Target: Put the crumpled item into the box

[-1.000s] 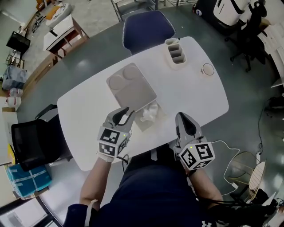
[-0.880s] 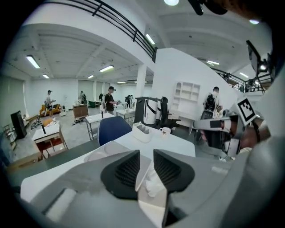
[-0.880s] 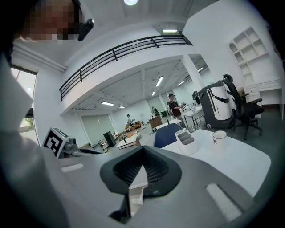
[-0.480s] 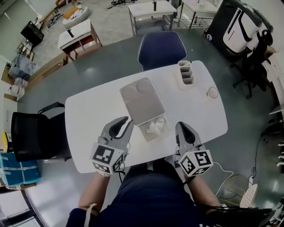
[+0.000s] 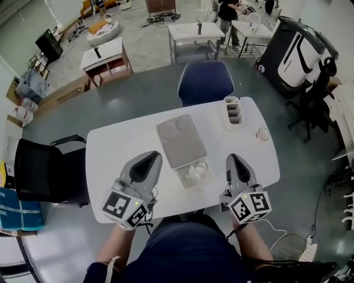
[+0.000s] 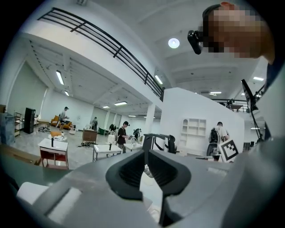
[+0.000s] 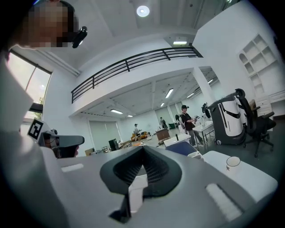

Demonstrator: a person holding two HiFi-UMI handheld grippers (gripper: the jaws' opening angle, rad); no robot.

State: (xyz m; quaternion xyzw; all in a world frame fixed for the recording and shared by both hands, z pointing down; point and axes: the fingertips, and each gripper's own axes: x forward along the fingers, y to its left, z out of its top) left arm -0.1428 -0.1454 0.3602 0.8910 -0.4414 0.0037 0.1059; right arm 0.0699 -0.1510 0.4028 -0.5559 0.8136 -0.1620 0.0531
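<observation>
no legible text, labels, brands or numbers in any view.

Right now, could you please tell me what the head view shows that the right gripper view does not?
Only the head view shows the open box, its lid lying open beside it, and the crumpled white item resting inside the box. Only the right gripper view shows the balcony railing and the ceiling lamp overhead. Both show the right claw, its jaws together with nothing between them, the white table, the small round item on it and the blue chair beyond.
</observation>
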